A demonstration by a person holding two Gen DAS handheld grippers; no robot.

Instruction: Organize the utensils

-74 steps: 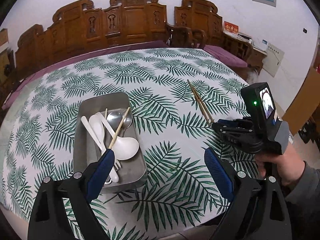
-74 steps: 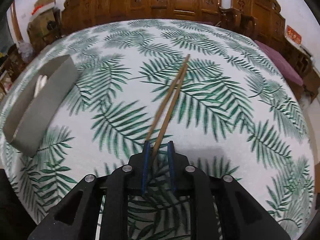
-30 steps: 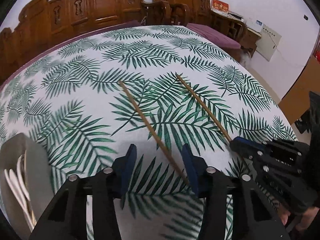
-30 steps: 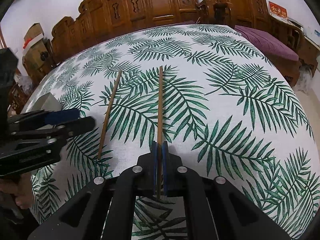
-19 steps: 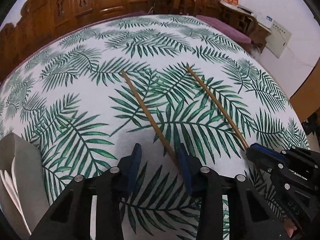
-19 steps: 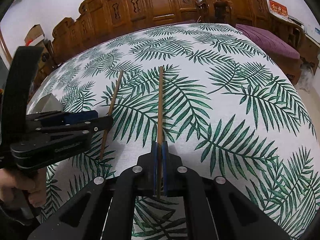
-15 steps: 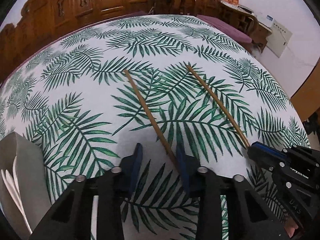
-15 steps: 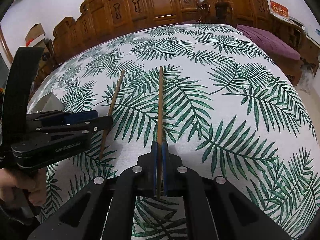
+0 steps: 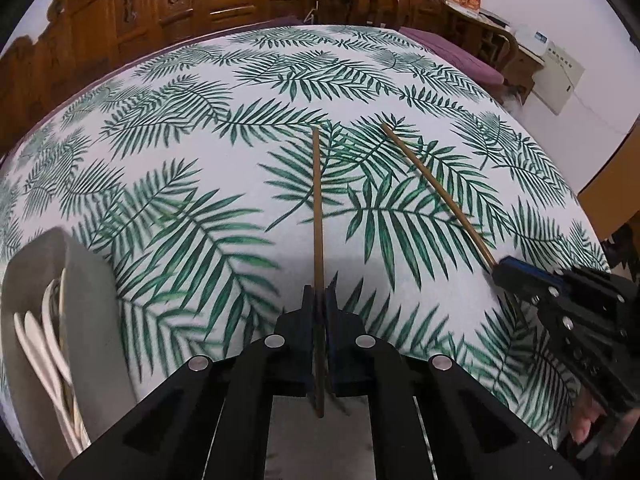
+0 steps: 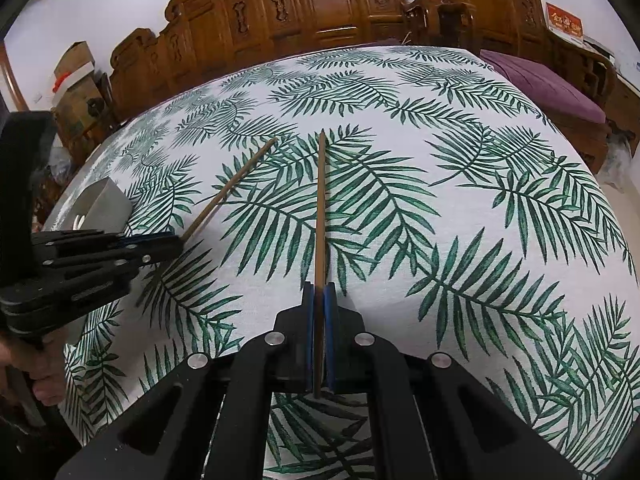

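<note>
My left gripper [image 9: 319, 292] is shut on a brown wooden chopstick [image 9: 317, 204] that points forward over the leaf-print table. My right gripper [image 10: 319, 292] is shut on a second chopstick [image 10: 320, 204], also pointing forward. Each view shows the other: the right gripper [image 9: 504, 270] holds its chopstick [image 9: 436, 196] at the right of the left wrist view, and the left gripper [image 10: 174, 242] holds its chopstick [image 10: 230, 188] at the left of the right wrist view. A grey metal tray [image 9: 94, 296] with white spoons [image 9: 40, 344] lies at the left.
The tray also shows in the right wrist view [image 10: 102, 204] at far left. Carved wooden chairs [image 10: 312, 4] ring the far side of the round table [image 10: 480, 200]. A purple cushion [image 10: 544, 84] lies at the right. Cardboard boxes [image 10: 74, 92] stand at the far left.
My left gripper has closed on the left chopstick, which now points straight ahead between its fingers. My right gripper has kept its hold on the other chopstick.
</note>
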